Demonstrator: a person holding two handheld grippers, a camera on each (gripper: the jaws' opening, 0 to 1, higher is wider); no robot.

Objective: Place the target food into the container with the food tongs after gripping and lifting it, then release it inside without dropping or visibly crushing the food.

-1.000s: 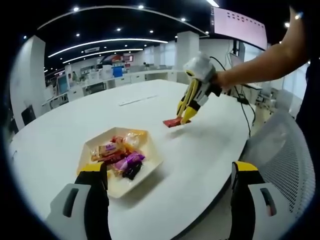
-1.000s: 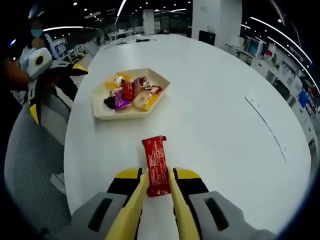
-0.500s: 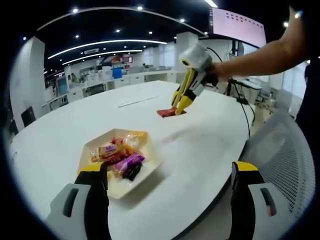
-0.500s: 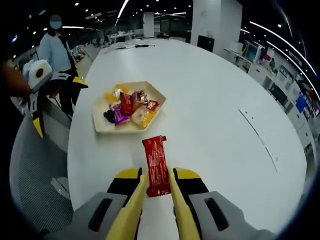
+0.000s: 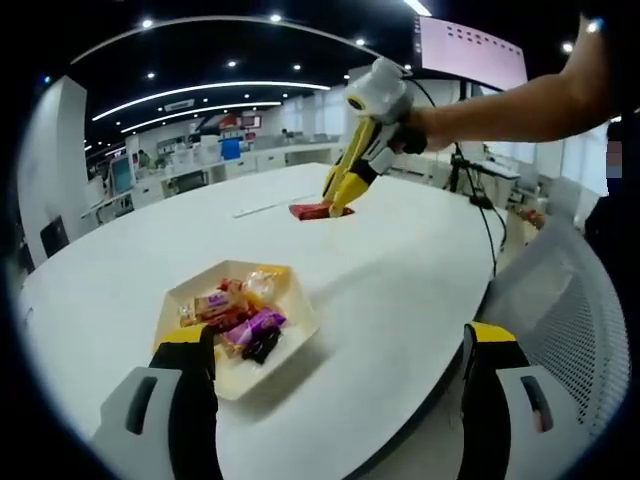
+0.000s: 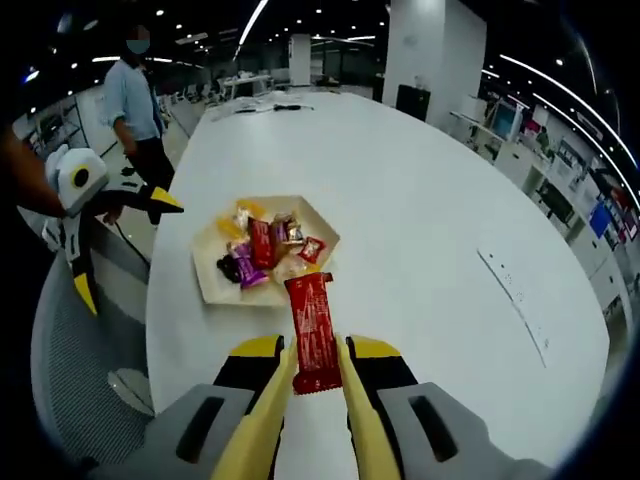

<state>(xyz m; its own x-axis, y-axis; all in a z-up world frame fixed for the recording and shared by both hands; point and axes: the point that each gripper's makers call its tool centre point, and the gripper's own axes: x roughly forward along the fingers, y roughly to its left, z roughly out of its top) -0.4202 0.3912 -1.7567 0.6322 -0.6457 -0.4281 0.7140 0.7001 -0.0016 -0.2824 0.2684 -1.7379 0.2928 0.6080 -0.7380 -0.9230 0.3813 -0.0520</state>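
One red bar [image 6: 313, 330] pinched in right tongs [image 6: 318, 378] above tray [image 6: 212, 285] — left tongs [image 5: 335, 400] spread.

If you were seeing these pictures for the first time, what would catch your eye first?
First, the red snack bar clamped between the yellow jaws of the right gripper, held in the air above the white table. Next, the tray of bright wrapped snacks beyond the bar. The left gripper hangs open near the table edge, with the tray ahead of it.
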